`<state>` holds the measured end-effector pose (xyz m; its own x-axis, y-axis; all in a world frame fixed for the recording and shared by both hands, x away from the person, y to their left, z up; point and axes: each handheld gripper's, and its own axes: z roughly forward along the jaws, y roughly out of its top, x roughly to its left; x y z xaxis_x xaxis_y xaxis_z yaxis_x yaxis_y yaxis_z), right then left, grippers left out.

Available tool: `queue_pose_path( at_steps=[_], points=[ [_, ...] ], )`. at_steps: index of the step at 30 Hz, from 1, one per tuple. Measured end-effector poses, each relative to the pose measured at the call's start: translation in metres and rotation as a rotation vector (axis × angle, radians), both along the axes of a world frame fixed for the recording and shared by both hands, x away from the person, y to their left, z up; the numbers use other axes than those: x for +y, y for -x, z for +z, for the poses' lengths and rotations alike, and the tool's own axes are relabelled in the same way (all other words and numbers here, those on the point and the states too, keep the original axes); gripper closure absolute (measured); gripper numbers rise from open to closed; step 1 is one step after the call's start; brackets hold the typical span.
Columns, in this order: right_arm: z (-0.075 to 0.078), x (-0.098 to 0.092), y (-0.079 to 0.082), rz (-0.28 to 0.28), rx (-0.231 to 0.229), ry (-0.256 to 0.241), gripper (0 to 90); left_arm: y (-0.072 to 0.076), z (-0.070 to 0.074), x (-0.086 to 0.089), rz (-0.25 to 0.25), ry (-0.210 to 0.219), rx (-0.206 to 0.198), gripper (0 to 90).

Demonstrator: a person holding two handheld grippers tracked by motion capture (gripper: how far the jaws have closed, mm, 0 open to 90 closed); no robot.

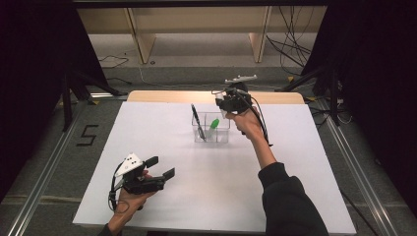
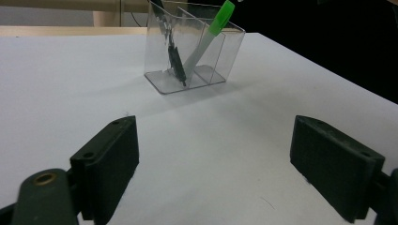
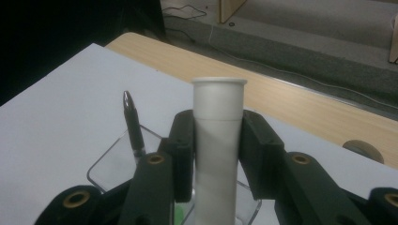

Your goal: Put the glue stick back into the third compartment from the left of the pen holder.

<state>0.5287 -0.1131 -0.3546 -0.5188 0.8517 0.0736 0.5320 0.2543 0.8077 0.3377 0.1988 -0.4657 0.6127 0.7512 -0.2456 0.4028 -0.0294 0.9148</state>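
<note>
White tabletop [image 1: 206,196] spans middle of high view. Clear divided holder [image 1: 210,129] stands upper centre of frame, well apart from left hand-held gripper [image 1: 162,167] at lower left, jaws spread wide, nothing between them. Right hand-held gripper [image 1: 222,102] at upper centre, above holder's far edge, jaws closed on grey-white pen barrel [image 3: 218,140]. Black pen [image 1: 196,122] leans in left compartment. Green-capped marker [image 1: 212,126] tilts across holder.
</note>
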Motion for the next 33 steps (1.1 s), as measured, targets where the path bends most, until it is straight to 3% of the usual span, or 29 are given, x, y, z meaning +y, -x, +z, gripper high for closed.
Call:
queue_pose_path(
  at_steps=[33],
  points=[
    [-0.03, 0.005, -0.001, -0.046, -0.008, -0.009, 68.0, 0.0, 0.0, 0.0, 0.0, 0.0, 0.002, 15.7]
  ],
)
